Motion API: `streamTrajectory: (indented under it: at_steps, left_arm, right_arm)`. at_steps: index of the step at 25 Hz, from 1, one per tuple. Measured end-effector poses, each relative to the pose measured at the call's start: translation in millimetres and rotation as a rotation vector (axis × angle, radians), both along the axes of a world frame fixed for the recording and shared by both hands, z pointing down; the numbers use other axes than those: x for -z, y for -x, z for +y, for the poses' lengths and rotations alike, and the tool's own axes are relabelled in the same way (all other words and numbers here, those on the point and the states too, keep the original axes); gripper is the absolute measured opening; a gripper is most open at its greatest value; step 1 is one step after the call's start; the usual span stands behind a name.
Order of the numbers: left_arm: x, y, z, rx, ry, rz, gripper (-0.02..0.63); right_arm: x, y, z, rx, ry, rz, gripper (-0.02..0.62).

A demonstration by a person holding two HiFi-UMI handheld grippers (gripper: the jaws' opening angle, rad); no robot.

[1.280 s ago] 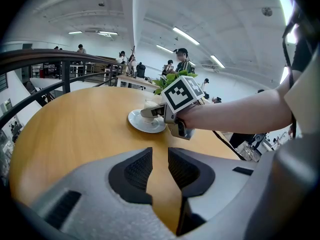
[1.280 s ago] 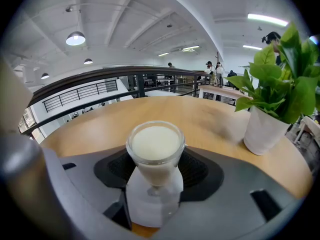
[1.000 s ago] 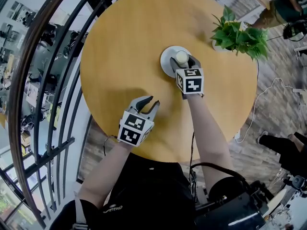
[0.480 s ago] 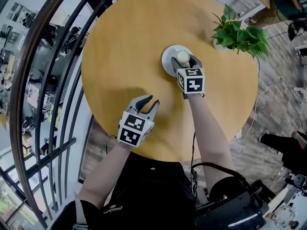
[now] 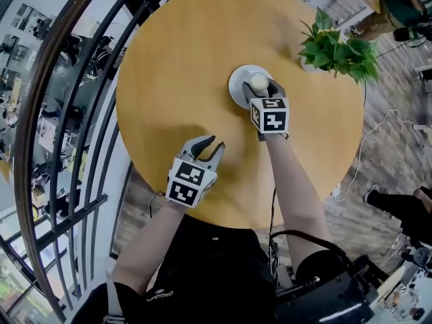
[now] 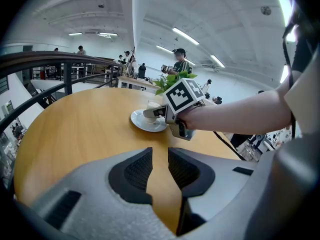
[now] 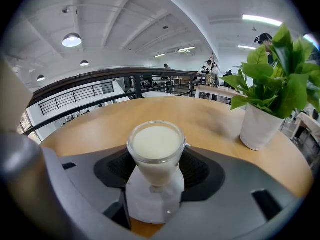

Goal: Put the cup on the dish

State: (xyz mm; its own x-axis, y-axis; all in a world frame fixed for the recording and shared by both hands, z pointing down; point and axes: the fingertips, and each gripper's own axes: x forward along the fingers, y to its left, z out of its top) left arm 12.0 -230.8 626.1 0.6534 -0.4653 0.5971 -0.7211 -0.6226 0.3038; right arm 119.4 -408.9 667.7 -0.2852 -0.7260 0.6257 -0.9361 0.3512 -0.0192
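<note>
A small glass cup [image 5: 258, 81] of milky white liquid stands upright over the middle of a round white dish [image 5: 237, 90] on the round wooden table [image 5: 175, 66]. My right gripper [image 5: 260, 86] is shut on the cup [image 7: 156, 146], one jaw on each side of it. The dish [image 7: 150, 205] shows white right beneath the glass; I cannot tell whether the two touch. My left gripper [image 5: 206, 143] rests low over the table's near edge, open with nothing between its pads [image 6: 137, 171]. From there the cup [image 6: 151, 105] and dish [image 6: 142, 123] lie ahead.
A green potted plant [image 5: 337, 49] in a white pot [image 7: 260, 126] stands at the table's far right edge, close to the dish. A dark curved railing [image 5: 74, 113] runs along the table's left side. A cable trails from the right arm.
</note>
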Motion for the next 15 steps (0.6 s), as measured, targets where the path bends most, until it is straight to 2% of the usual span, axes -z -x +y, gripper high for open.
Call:
streamTrajectory:
  at_steps: [15]
  left_arm:
    - [-0.2, -5.0, 3.2, -0.01, -0.001, -0.001, 0.1]
  right_arm:
    - [3.1, 0.5, 4.2, 0.001, -0.009, -0.041, 0.281]
